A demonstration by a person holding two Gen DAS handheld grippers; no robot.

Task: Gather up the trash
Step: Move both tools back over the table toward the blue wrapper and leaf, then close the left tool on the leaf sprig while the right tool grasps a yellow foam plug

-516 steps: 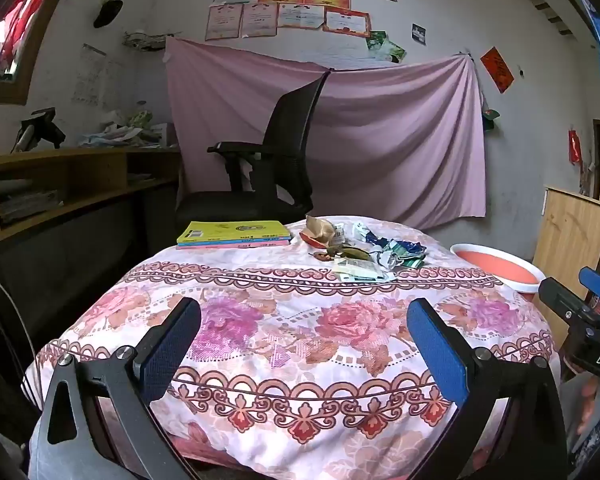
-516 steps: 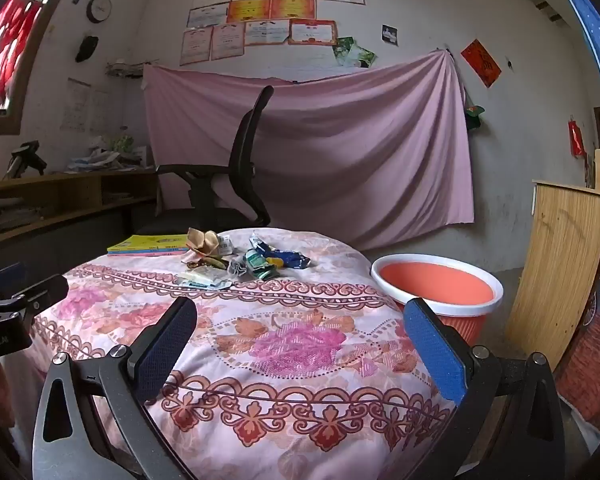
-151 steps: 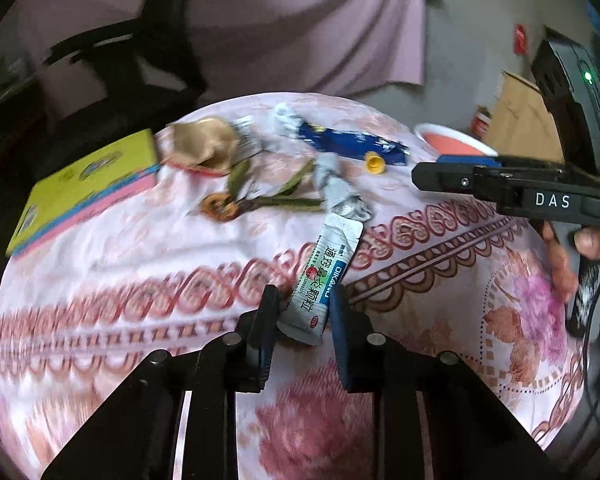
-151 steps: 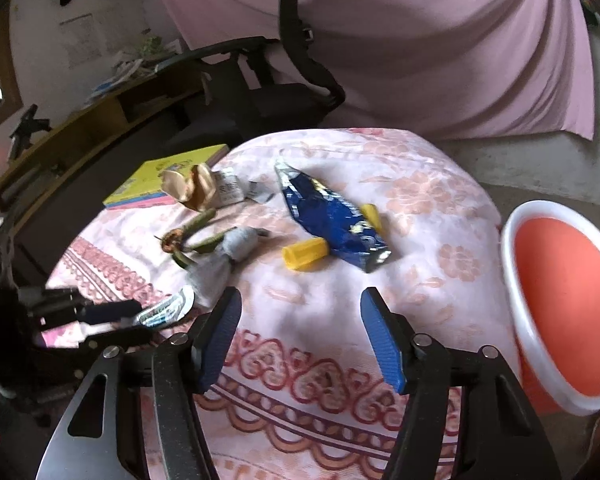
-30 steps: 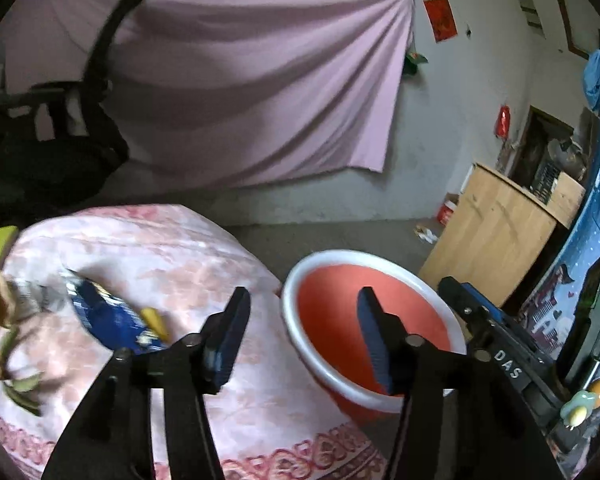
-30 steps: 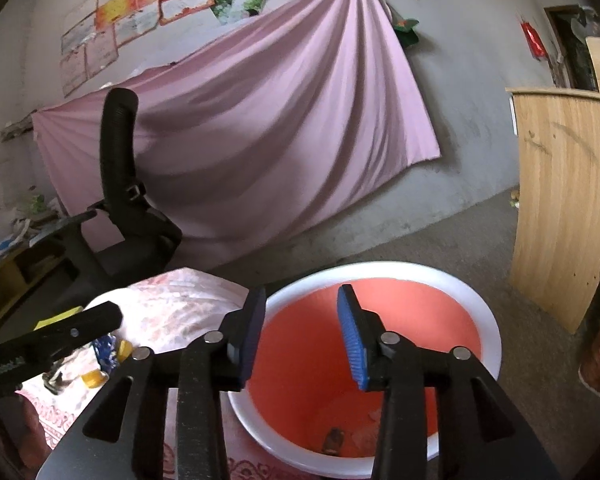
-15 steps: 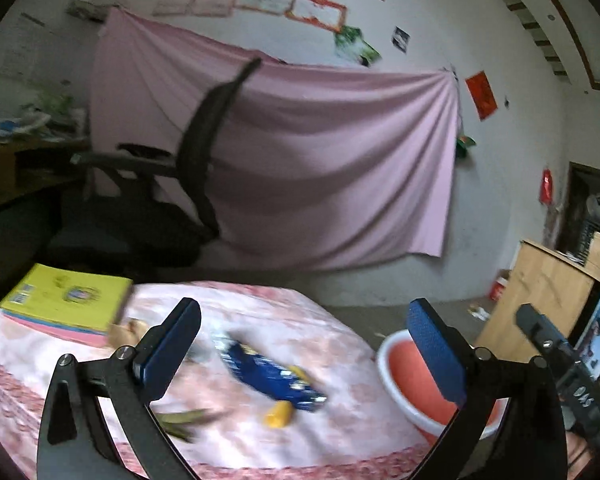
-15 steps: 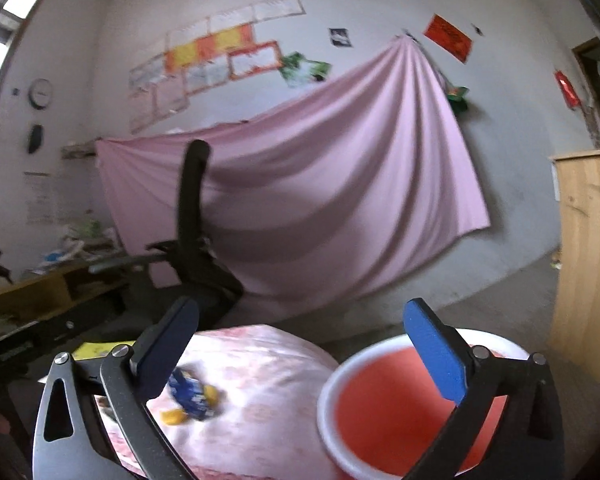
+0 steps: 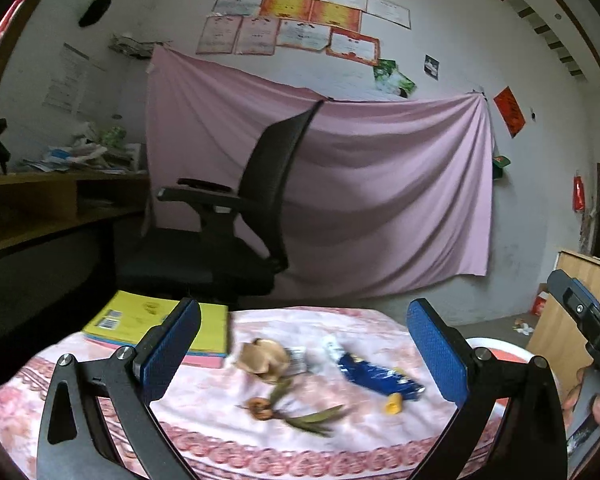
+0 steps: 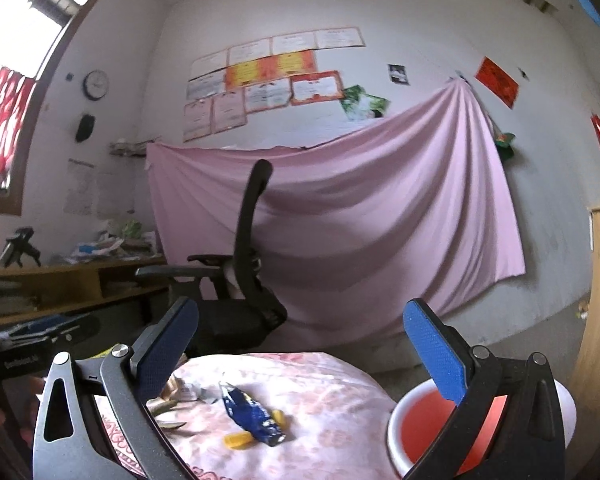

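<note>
Floral cloth-covered surface [image 9: 204, 432] | trash left on it: crinkled blue wrapper [image 9: 374, 374], yellow cap [image 9: 393, 403], dried stems [image 9: 300, 412] | orange bin [image 10: 424, 420] beside | left tool [image 9: 304, 356] and right tool [image 10: 300, 352] spread wide, empty, jaws just opened | risk: slick foil possibly slipped from pads.

Plenty of open air over my side of the table [image 9: 228, 436]. Mid-table clutter: blue wrapper [image 9: 374, 374], yellow cap [image 9: 393, 403], dried stems [image 9: 300, 412], crumpled brown paper [image 9: 262, 359]. Book [image 9: 156, 322] blocks the far left, basin [image 10: 416, 424] sits just off the right edge.
</note>
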